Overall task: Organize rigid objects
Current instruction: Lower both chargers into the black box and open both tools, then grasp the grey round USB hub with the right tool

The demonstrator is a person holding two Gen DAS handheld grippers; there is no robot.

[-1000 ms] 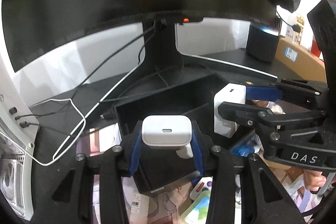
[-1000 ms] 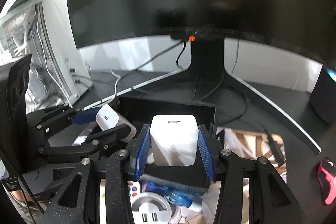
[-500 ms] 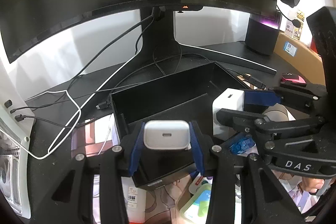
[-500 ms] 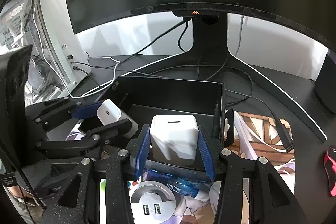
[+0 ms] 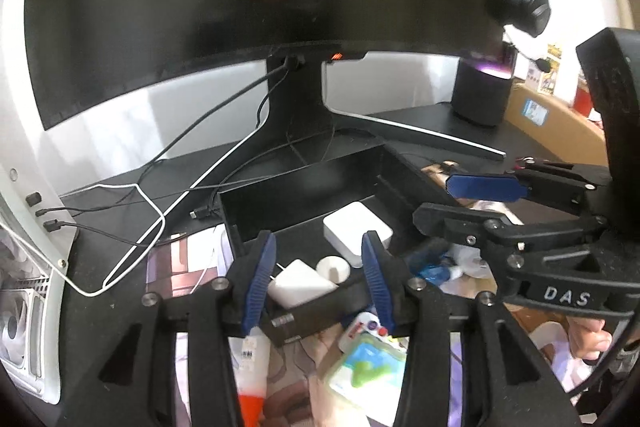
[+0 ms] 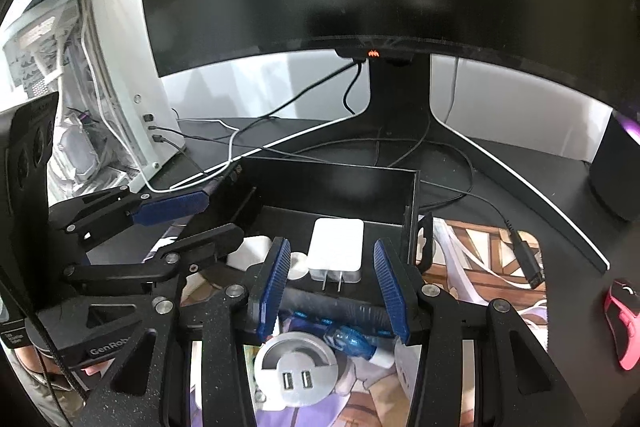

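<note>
Where lettering shows, right tongs [image 5: 460, 203] read "DAS".

White chargers [image 6: 338, 241] lie in a black box [image 6: 332, 183]; gripper pads [image 6: 274, 285] are blue, the mouse [image 6: 622, 321] pink.

1. We see a small white charger [image 5: 301, 285] lying tilted in the black tray's [image 5: 304, 183] near compartment, beside a white round piece [image 5: 333, 267].
2. We see a larger white charger [image 6: 337, 245] lying flat in the tray, prongs toward us.
</note>
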